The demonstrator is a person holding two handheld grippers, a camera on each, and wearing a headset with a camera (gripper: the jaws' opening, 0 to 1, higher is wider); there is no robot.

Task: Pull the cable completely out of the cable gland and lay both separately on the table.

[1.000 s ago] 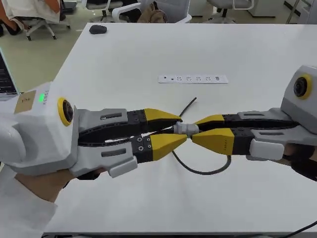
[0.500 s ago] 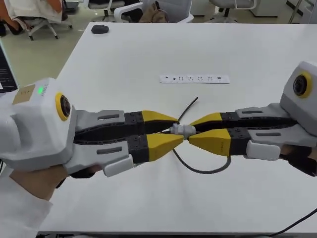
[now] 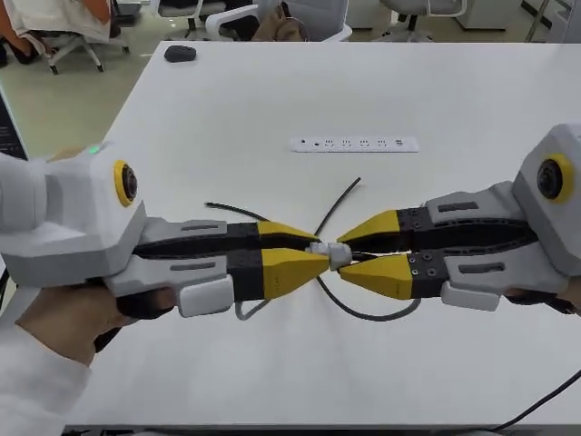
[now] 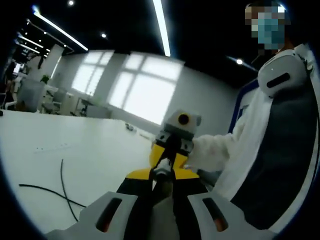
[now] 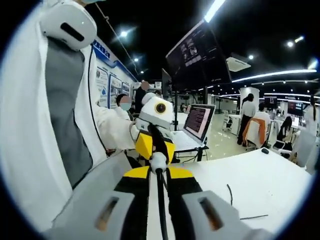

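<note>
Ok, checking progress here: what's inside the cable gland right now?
The black cable, gripped by the right gripper, runs into the cable gland. How far it reaches inside is hidden by the gland's body and the closed left gripper around it.

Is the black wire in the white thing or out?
In: the thin black cable enters the small white cable gland pinched between yellow jaws.

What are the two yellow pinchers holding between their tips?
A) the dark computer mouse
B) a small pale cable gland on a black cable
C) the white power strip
B: the small pale cable gland sits right between the tips of the left gripper and the right gripper, with the black cable looping away below them.
</note>
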